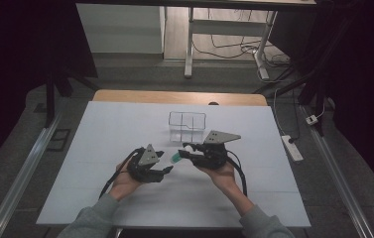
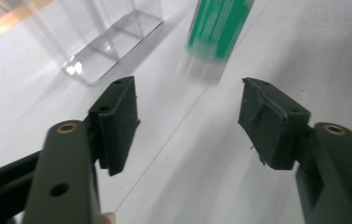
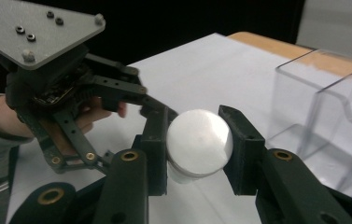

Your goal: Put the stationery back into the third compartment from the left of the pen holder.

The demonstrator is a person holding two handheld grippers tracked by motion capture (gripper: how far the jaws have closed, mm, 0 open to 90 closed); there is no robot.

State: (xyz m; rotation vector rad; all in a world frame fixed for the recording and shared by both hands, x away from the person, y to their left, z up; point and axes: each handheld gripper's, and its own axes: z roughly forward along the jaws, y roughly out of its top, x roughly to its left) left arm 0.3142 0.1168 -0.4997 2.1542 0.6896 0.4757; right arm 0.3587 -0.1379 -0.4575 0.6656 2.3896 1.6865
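Right gripper (image 3: 196,149) is clamping the green-and-white tube (image 3: 200,142), left gripper (image 2: 187,121) is gaping empty; drop into the clear organizer (image 1: 187,126) beyond is pending.

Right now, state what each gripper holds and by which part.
The right gripper clamps the green-and-white tube at its white round end. The left gripper holds nothing.

clear organizer (image 1: 187,126) ahead, bare table (image 1: 100,148) around

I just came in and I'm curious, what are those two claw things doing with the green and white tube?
A person holds a gripper in each hand over the white table. The right gripper clamps the green-and-white tube by its white end. The left gripper stands open, its pads off the tube. A clear plastic organizer stands just behind them.
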